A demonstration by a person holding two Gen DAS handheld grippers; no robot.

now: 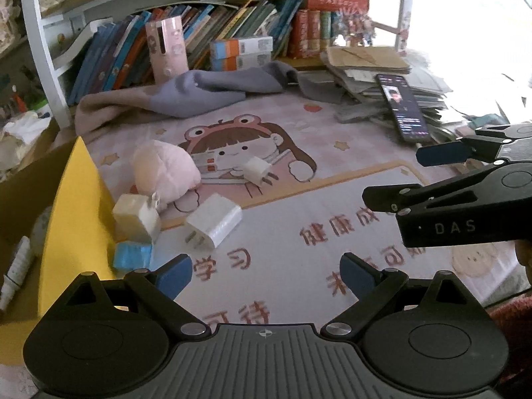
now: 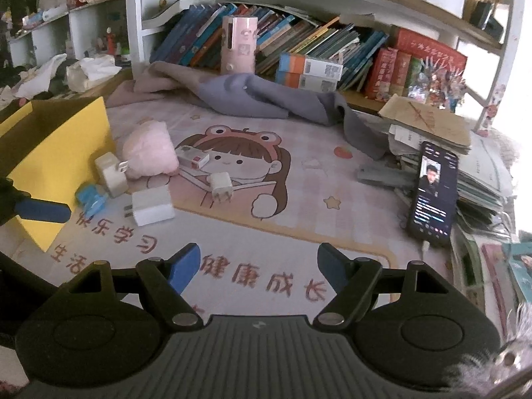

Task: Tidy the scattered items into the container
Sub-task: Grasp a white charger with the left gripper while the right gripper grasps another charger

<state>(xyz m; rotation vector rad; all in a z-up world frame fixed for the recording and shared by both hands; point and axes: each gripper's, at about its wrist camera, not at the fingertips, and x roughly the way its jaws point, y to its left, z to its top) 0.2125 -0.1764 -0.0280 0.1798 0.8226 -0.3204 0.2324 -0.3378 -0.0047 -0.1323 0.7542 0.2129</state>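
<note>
Hovering over the mat (image 2: 332,179), both grippers angled down at the clutter. Left gripper (image 1: 266,274) standing wide open, nothing between the blue pads. Right gripper (image 2: 259,267) likewise gaping, pads bare, nothing held.

Eyeing the risks first. Sitting jammed together by the yellow box (image 1: 71,206): a cream charger (image 1: 136,217) leaning against the box wall, a blue pack (image 1: 132,255) just below it, a pink plush (image 1: 164,166) touching the charger's prongs. Reaching for any one of these probably nudging its neighbours, maybe shoving the blue pack under the box edge. Closing on the plush likely dragging the cream charger along. Smooth plastic blocks possibly squirting out of the pads if pinched off-centre or across the prongs. Two grippers working the same small patch, so clashing fingers looking like a real hazard, the right one already crowding the left camera's view. Phone (image 2: 432,193) propped against the paper stack at the right, liable to topple if swiped.

Now placement. White charger (image 1: 214,224) lying flat just ahead of the left gripper, nearer its left finger, prongs pointing toward the camera, not yet between the pads. Small plug (image 2: 221,184) sitting farther out on the cartoon picture, ahead and left of the right gripper's gap. Slim white-and-red item (image 2: 193,159) resting beside the plush.
</note>
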